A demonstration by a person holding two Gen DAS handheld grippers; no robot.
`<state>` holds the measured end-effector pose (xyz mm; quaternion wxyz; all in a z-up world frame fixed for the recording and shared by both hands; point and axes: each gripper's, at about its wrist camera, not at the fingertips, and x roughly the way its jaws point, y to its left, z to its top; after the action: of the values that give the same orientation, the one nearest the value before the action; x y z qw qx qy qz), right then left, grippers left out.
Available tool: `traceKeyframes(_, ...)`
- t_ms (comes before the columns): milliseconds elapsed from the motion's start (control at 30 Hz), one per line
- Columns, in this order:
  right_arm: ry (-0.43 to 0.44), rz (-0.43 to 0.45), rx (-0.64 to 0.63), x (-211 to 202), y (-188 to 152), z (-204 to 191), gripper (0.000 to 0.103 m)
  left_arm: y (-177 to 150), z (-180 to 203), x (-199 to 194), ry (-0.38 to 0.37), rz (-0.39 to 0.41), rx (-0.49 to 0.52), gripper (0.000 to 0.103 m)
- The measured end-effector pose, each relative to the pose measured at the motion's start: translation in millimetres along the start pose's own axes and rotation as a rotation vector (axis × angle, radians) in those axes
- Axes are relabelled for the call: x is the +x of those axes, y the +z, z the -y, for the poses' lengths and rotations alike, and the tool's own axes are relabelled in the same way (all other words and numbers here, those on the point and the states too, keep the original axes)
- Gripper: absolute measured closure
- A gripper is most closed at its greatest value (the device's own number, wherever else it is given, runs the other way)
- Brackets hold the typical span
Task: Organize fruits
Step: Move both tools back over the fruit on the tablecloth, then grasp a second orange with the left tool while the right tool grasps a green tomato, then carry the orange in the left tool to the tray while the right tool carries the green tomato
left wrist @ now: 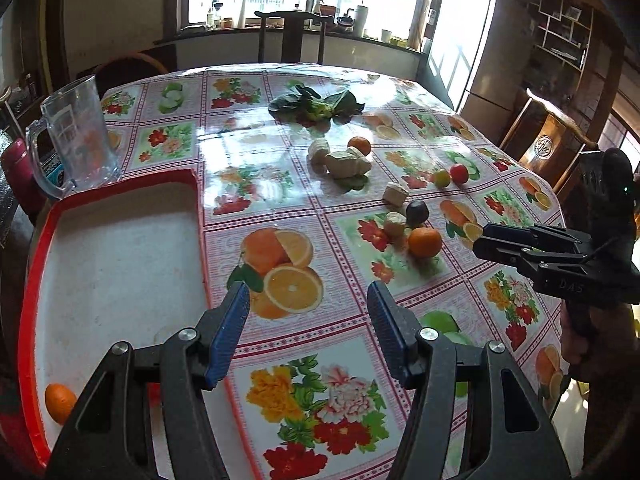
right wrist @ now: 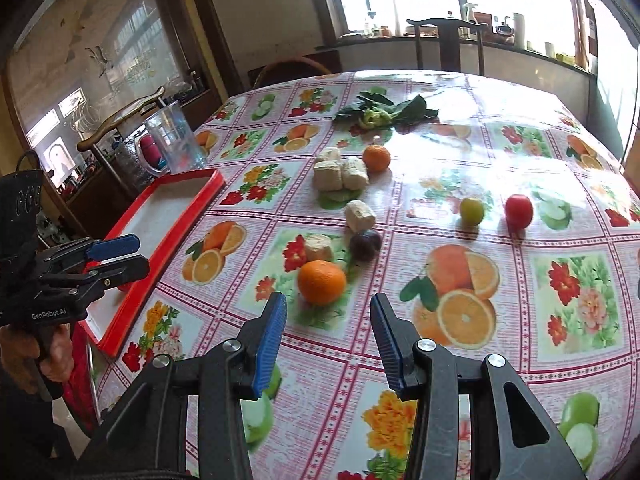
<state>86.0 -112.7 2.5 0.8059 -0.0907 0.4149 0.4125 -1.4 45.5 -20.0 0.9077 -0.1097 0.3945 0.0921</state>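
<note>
A red-rimmed white tray (left wrist: 120,248) lies at the table's left edge; it also shows in the right wrist view (right wrist: 160,216). One orange (left wrist: 59,402) lies in its near corner. My left gripper (left wrist: 308,300) is open and empty by the tray's right rim. My right gripper (right wrist: 328,308) is open and empty just short of an orange (right wrist: 321,282), also in the left view (left wrist: 425,242). Beyond lie a dark plum (right wrist: 365,243), a second orange (right wrist: 376,157), a green fruit (right wrist: 471,211) and a red fruit (right wrist: 519,211).
Pale tofu-like blocks (right wrist: 340,174) and leafy greens (right wrist: 384,114) lie among the fruit. A clear plastic jug (left wrist: 78,136) stands behind the tray. Wooden chairs (left wrist: 292,36) stand round the table, whose cloth (left wrist: 304,400) has printed fruit and flowers.
</note>
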Motion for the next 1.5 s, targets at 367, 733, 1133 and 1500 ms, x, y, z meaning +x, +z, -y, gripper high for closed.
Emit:
traceKeyframes(367,-0.086,0.010,0.068,15,21,68,0.058,15,69,54,-0.137,-0.074,0.055,0.043)
traceKeyframes(733,-0.180,-0.028,0.038,75,53,85,0.060,29,91,109,-0.151,-0.133,0.039,0.043)
traceKeyframes(1133,-0.175,0.000,0.054,74,58,79,0.079,28,83,107,-0.183,-0.110,0.043,0.071)
traceKeyframes(1500,-0.108,0.023,0.016,43,45,30,0.079,22,61,63,-0.177,-0.044,0.010,0.071)
